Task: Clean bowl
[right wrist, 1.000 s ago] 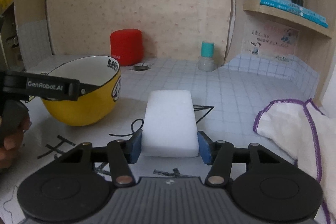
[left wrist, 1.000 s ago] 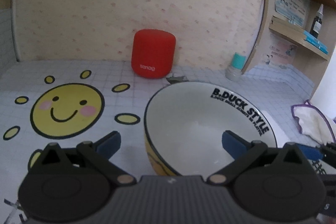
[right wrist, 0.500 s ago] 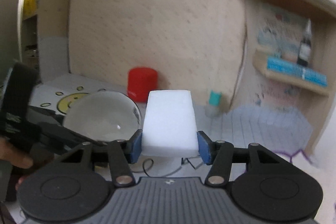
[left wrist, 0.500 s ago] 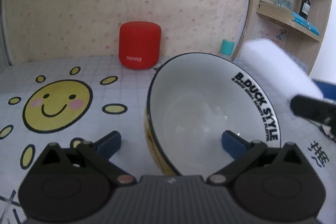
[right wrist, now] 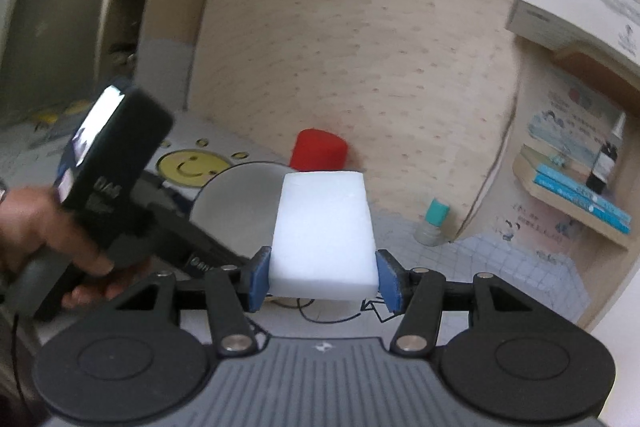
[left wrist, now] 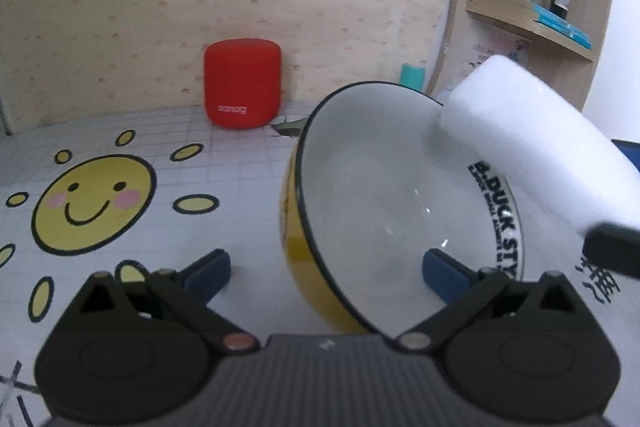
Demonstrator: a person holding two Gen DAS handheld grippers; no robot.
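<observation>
**Sponge at the rim, bowl tipped to meet it**

Bowl (left wrist: 376,211) is the landmark: yellow outside, white inside, tilted up on its side so the open mouth faces right. Left gripper (left wrist: 324,267) straddles the near rim, one blue pad outside the wall and one inside; whether the pads actually pinch the wall I cannot tell, though the tilt suggests the bowl is propped by it. White sponge (right wrist: 324,235) is clamped at its near end between the right gripper's (right wrist: 322,281) blue pads, long end pointing ahead. From the left wrist view its tip sits at the bowl's far right rim, touching or just shy. Likely reason for the tilt: presenting the inner wall for wiping. Red cylinder (left wrist: 242,83) stands behind the bowl, against the wall.
</observation>
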